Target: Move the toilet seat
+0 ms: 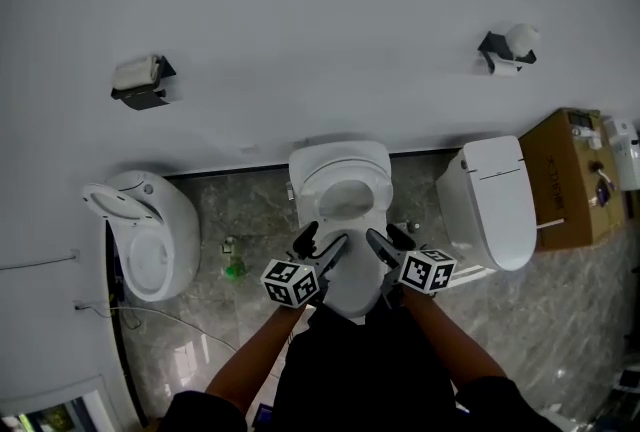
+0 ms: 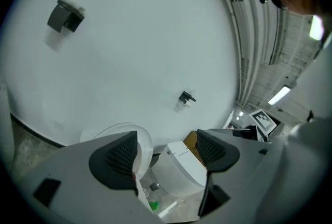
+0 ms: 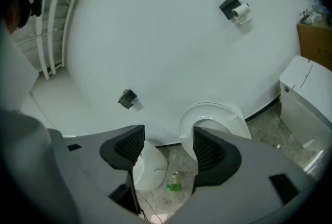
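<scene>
Both tools hang side by side over the front of the middle toilet (image 1: pixel 352 282), close together but not touching. My left gripper (image 1: pixel 322 240) has its jaws spread, and its own view shows nothing caught between them, only the far wall and floor through the gap. My right gripper (image 1: pixel 388 238) is spread the same way and just as empty. The toilet seat (image 1: pixel 345 182) is just beyond the fingertips. It looks raised, a white ring leaning back toward the white wall (image 1: pixel 320 30), and neither gripper touches it. In the right gripper view the ring (image 3: pixel 210 114) stands up behind the right-hand jaw. To my left a second toilet (image 1: pixel 150 235) sits open. To my right a third toilet (image 1: pixel 495 200) has its lid down, with a cardboard box (image 1: pixel 565 180) beside it. A small green thing (image 1: pixel 235 270) lies on the grey stone floor (image 1: pixel 255 210) between the left and middle toilets.
</scene>
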`<state>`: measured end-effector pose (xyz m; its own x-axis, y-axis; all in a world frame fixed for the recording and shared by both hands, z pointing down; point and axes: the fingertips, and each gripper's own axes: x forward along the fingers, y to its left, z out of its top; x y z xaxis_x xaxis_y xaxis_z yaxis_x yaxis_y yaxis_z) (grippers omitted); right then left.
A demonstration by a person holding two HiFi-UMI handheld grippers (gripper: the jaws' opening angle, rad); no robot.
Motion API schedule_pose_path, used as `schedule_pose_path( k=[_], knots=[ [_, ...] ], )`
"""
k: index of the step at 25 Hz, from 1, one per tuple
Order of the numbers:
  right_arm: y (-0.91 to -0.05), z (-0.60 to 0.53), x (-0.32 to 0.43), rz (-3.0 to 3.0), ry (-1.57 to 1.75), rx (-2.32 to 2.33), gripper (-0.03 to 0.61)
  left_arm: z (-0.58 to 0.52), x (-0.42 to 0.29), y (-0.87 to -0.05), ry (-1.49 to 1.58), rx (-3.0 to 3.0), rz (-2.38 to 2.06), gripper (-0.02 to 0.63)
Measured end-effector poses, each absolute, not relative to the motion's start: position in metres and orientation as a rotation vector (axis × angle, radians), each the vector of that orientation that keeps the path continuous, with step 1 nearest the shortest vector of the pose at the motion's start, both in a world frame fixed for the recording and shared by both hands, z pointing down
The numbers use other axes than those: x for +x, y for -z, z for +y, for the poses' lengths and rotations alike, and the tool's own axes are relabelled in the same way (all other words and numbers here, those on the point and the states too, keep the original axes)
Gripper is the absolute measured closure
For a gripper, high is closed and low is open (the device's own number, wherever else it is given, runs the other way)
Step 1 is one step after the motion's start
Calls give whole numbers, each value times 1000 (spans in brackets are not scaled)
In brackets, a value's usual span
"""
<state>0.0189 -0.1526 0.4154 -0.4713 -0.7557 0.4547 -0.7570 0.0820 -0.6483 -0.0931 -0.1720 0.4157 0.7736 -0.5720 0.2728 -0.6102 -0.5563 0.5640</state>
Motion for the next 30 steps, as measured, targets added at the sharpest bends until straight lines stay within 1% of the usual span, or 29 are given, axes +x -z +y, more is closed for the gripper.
schedule_pose_path(
  k=[4,8,12,13,14,16,18,19,20,24,30],
  knots=[
    [-386,-116,13,-2356,-1154,1608,298,-142,-92,-392,-99,2421,-854,247],
    [-372,-79,-1,-2411,-1046,1472,299,-118,-90,-370,-49,2492,-879,249],
    [-354,-53,-3,-2474,-938,1479,299,-97,-92,-349,27,2526,-955,270],
    [-349,-48,-2,-2489,-911,1491,299,-89,-92,-343,46,2527,-970,294],
    [-345,-42,0,-2500,-883,1507,299,-80,-93,-338,75,2520,-982,332],
    [-338,-34,5,-2522,-827,1533,299,-60,-96,-330,137,2491,-992,427],
    [-330,-22,9,-2563,-772,1528,299,-35,-98,-328,143,2476,-1023,507],
    [-325,-13,13,-2589,-743,1518,299,-22,-97,-329,119,2474,-1058,577],
    [-320,-3,18,-2611,-713,1509,299,-8,-95,-330,86,2473,-1096,595],
    [-305,49,38,-2680,-631,1465,299,55,-76,-332,-7,2435,-1190,597],
    [-310,140,79,-2751,-584,1444,299,154,-34,-328,-27,2418,-1284,597]
  ],
)
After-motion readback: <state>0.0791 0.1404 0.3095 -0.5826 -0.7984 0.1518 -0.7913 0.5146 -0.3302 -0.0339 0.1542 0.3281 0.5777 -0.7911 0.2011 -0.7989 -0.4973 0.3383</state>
